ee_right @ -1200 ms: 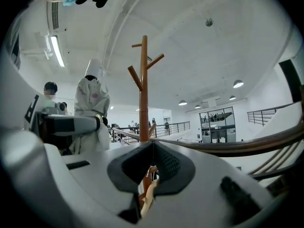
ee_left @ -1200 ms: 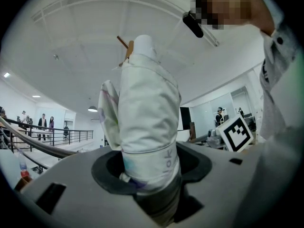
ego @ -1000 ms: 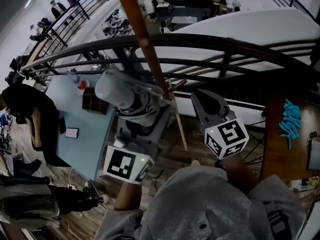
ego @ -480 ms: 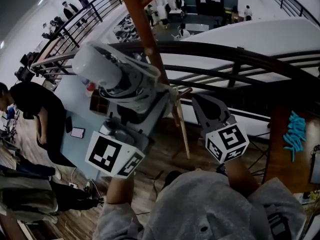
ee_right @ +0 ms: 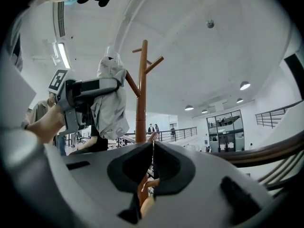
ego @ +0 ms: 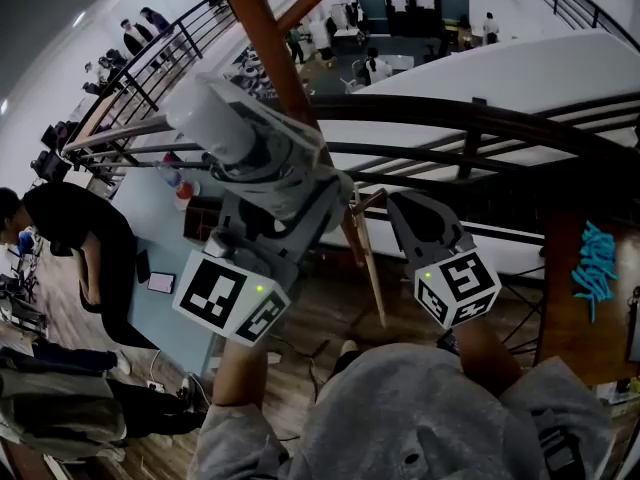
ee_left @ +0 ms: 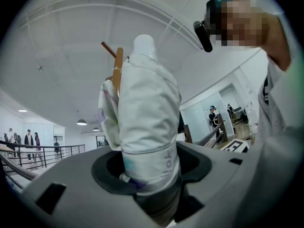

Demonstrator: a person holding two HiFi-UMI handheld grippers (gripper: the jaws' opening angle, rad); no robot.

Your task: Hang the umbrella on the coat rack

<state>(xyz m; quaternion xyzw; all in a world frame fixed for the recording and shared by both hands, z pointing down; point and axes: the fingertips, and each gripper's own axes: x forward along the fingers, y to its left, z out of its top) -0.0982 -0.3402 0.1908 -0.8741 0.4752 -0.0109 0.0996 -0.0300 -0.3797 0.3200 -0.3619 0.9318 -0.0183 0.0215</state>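
White umbrella (ego: 245,138) clamped in the left gripper (ego: 288,200), right beside the rack (ego: 268,53); right gripper (ego: 424,223) pinched closed, empty; miss a peg (ee_right: 155,64) and it'll probably drop.

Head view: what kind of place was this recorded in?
Probably an upper gallery in a large open office or lab building: a dark railing runs past the wooden coat rack, and beyond it lies a lower floor with a blue desk and people.
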